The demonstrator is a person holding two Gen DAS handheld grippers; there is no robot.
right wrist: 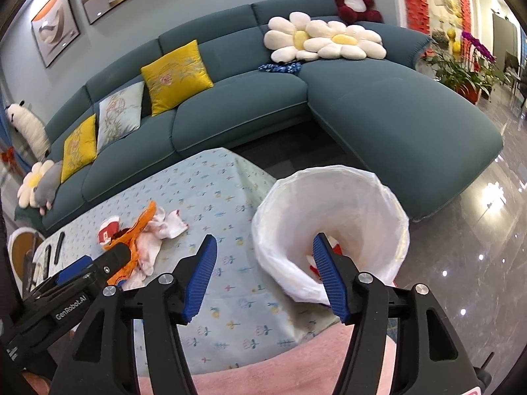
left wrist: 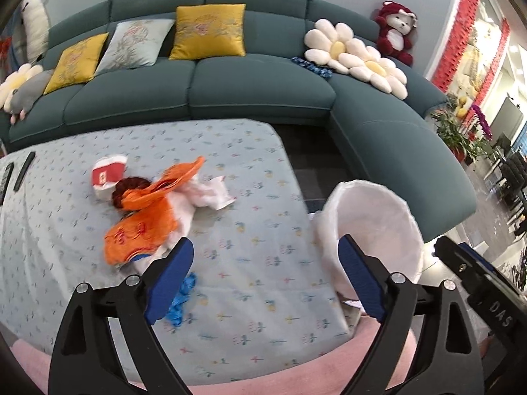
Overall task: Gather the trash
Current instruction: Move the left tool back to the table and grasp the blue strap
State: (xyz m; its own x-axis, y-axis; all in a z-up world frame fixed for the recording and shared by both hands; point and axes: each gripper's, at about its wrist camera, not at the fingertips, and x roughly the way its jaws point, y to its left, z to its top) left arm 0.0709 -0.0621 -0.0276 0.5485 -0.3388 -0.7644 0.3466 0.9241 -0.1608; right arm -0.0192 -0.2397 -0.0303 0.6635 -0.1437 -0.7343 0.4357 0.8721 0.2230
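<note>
A trash pile lies on the floral tablecloth (left wrist: 250, 204): an orange wrapper (left wrist: 141, 230), crumpled white tissue (left wrist: 210, 194), a red-and-white paper cup (left wrist: 107, 177) and a dark red object (left wrist: 126, 189). A blue scrap (left wrist: 182, 296) lies beside my left fingers. My left gripper (left wrist: 263, 256) is open and empty above the table, right of the pile. A white-lined bin (right wrist: 332, 220) stands at the table's right edge with red-and-white trash (right wrist: 334, 250) inside. My right gripper (right wrist: 263, 250) is open and empty, over the bin's near rim. The pile also shows in the right wrist view (right wrist: 148, 237).
A teal sectional sofa (left wrist: 263, 95) with yellow cushions (left wrist: 207, 31), flower pillows (left wrist: 355, 52) and a red plush bear (left wrist: 395, 29) lies behind the table. Two dark remotes (left wrist: 23, 171) sit at the table's left. Potted plants (right wrist: 461, 65) stand far right on glossy floor.
</note>
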